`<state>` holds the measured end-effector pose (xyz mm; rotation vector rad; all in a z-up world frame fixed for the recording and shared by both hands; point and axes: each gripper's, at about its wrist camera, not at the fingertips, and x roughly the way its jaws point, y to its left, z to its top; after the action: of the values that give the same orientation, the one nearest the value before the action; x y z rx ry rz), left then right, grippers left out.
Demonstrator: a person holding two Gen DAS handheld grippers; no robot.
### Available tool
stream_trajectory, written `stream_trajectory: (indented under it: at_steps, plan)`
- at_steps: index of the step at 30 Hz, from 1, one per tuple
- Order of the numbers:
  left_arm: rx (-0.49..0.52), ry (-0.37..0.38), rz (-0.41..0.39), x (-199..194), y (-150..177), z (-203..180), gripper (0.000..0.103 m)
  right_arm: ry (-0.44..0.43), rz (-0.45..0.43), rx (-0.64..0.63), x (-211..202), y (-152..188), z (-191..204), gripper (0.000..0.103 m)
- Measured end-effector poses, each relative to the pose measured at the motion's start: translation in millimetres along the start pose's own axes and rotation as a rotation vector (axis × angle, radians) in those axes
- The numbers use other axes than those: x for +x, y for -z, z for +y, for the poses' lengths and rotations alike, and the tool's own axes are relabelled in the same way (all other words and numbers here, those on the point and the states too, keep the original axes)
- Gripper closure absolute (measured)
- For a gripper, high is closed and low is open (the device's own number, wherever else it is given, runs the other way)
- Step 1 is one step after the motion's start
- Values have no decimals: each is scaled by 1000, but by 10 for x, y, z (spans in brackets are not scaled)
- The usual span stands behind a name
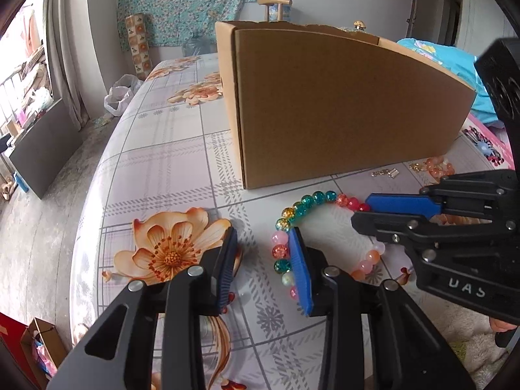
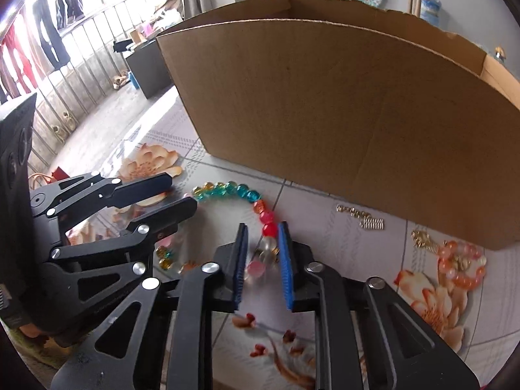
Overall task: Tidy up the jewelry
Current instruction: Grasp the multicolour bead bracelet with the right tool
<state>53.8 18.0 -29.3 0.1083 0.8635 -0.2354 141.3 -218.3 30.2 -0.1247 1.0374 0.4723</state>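
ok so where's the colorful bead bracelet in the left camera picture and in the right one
Left wrist view: the bead bracelet lies low and right of centre, looping from the left gripper to the right gripper.
Right wrist view: its beads curve through the lower middle into the right gripper, with the left gripper at its far end.
Shared landmark: the cardboard box stands just behind it in both.

We see a table covered with a floral plaid tablecloth. Behind it hangs a teal patterned curtain. A white plastic bag lies on the floor. Clothes hang beyond a metal railing. A wooden chair back stands behind the table.
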Motion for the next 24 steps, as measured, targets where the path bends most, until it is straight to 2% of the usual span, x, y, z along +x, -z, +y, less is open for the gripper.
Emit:
stream_trajectory:
  at_steps: [2, 6, 8, 9, 16, 19, 24]
  plan:
    - [1, 2, 0, 18, -16, -4, 71, 9, 2, -2, 10, -13, -8, 95]
    - [5, 2, -8, 46, -47, -19, 73, -8, -9, 17, -20, -19, -48, 95]
    - [-9, 18, -18, 48, -47, -5, 92, -30, -21, 37, -76, -16, -85, 95]
    - [-31, 38, -20, 49, -50, 21, 93, -45, -27, 49, -108, -14, -111, 95]
    - [-107, 124, -72, -87, -82, 152, 94, -111, -71, 104, -334, -41, -225, 95]
    - [-150, 180, -120, -265, -128, 230, 94, -116, -91, 113, -459, -21, -296, 95]
    - [-160, 228, -194, -583, -210, 250, 94, -124, -154, 100, -748, 45, -311, 95]
